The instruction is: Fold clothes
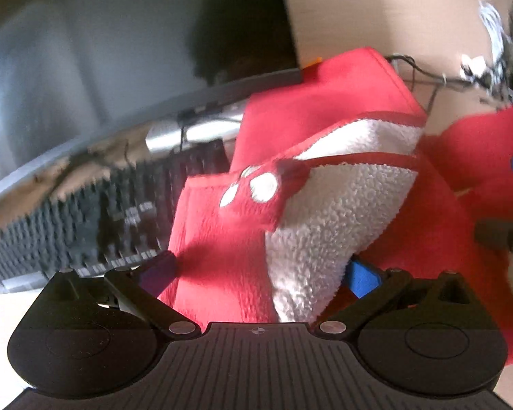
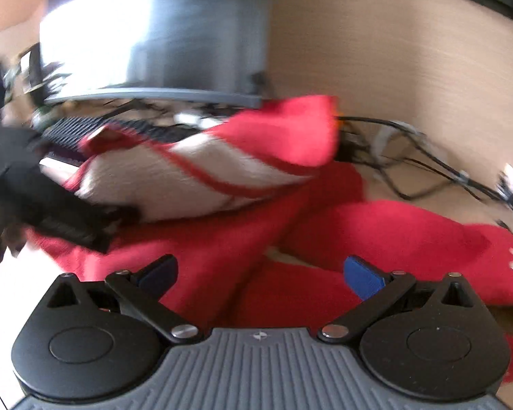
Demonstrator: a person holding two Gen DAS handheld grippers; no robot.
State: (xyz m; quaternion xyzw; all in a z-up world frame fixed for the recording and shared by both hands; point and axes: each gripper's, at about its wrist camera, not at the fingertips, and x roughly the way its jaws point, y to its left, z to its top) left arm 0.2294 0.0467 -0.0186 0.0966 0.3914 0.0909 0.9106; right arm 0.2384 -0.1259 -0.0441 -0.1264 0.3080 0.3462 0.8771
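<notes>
In the left wrist view the left gripper (image 1: 258,275) has its jaws spread wide, with the red fleece garment (image 1: 222,239) and its white lining bunched between them and rising ahead, a black keyboard (image 1: 85,218) off to their left on the desk (image 1: 461,116). In the right wrist view the right gripper (image 2: 260,275) also stands wide apart, empty, above the red garment (image 2: 229,246) spread just ahead of the jaws, a monitor (image 2: 154,34) and cables (image 2: 427,171) beyond.
</notes>
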